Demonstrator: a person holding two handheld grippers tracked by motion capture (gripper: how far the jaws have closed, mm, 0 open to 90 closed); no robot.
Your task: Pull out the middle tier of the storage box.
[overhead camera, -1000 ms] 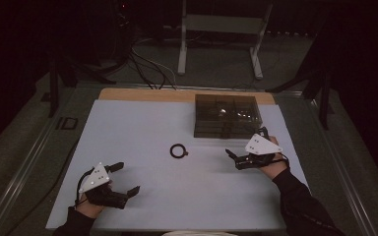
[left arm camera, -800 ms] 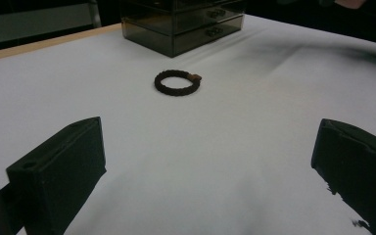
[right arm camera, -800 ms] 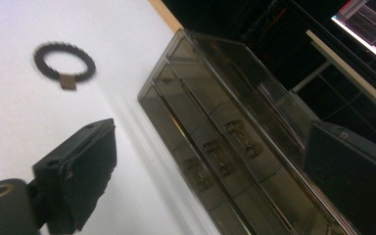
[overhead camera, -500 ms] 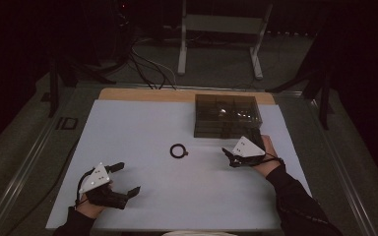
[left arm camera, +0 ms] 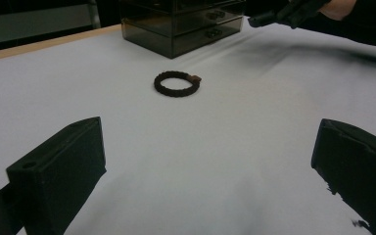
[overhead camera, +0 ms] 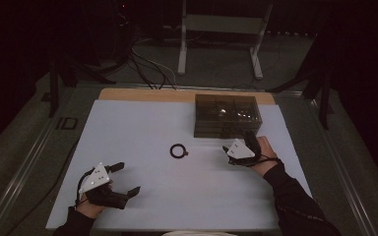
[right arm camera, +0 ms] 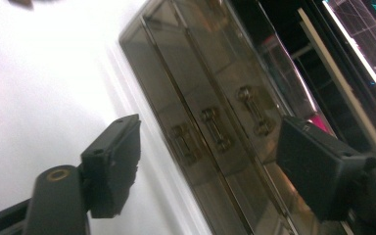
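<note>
Dim room, white counter (overhead camera: 142, 128) under the lamp, and on it a smoky drawer box (overhead camera: 227, 116) near the far right edge, with a dark ring (overhead camera: 177, 150) lying flat toward the middle, well apart from both.

I had the right gripper (overhead camera: 228, 151) just in front of the box, tipped on its side. In the right gripper view its jaws stood spread with three small drawer handles (right arm camera: 213, 128) between and beyond them; they had just been closing, but nothing sat between the pads (right arm camera: 113, 161), only air. The middle handle looked to be the one lined up, though the tilted, blurred view left me unsure which drawer I was really aimed at.

To do this well, I judged I should level the wrist first so the jaws bracketed one handle squarely, creep in until the pads passed either side of it, then close and pull straight out along the drawer's run, not upward, or the light box would likely slide.

My left gripper (overhead camera: 126, 179) rested near the front left, jaws wide and holding nothing, facing the ring.
</note>
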